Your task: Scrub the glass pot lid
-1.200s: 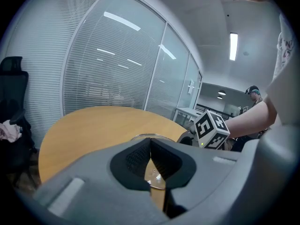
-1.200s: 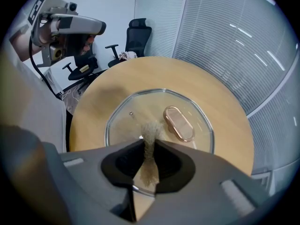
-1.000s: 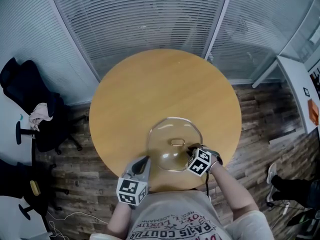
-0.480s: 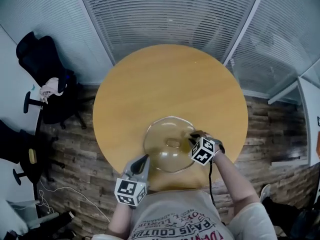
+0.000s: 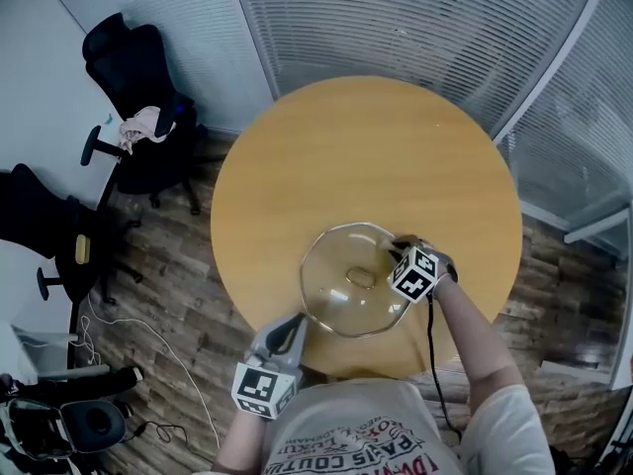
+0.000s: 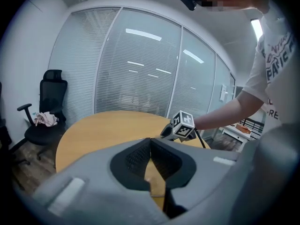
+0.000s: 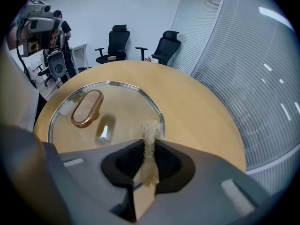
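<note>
scrubber (image 7: 151, 137) in right hand-held gripper (image 7: 150, 144) at glass pot lid (image 7: 119, 102) rim.

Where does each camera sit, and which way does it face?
Head view: on the person's head, looking steeply down at table and lid; shirt, left gripper, right gripper show.
Left gripper view: on the left gripper, facing across the table towards glass walls; its shut jaws show.
Right gripper view: on the right gripper, facing over the lid; its jaws pinch a scrubber.
Shared: head and left gripper views both show the right gripper.
</note>
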Demonstrator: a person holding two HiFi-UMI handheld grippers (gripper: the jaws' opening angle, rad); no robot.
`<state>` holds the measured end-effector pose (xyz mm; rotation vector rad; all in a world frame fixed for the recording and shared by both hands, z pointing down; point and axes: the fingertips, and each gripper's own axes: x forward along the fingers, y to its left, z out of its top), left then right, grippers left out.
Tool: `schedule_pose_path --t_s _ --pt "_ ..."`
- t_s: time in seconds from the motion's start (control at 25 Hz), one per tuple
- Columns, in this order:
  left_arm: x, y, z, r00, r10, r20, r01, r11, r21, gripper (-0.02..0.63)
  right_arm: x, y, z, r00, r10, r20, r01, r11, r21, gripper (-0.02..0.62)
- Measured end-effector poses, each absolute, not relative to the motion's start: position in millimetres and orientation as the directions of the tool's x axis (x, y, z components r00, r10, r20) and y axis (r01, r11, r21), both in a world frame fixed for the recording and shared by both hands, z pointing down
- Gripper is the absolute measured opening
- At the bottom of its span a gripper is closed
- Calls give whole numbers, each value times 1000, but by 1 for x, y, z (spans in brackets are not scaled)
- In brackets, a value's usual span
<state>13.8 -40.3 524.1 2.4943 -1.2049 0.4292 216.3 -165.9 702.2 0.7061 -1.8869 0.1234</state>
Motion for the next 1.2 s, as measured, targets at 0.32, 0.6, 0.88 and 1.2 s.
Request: schedule_pose_path --t_s 0.32,0.6,0.88,1.2 --pt "12 -31 525 567 -707 423 -813 -564 148 8 211 -170 711 -279 -428 859 -449 850 277 63" --pt "7 -38 527 591 -683 429 -792 -593 147 8 215 -158 712 -266 -457 849 -452 837 309 63" --pt "7 -50 522 641 -643 419 -749 -643 158 8 221 -141 711 -230 -468 853 -512 803 303 63" --pt "15 -55 521 708 -579 405 -680 -713 171 8 226 -108 709 -196 -459 867 -607 751 260 63"
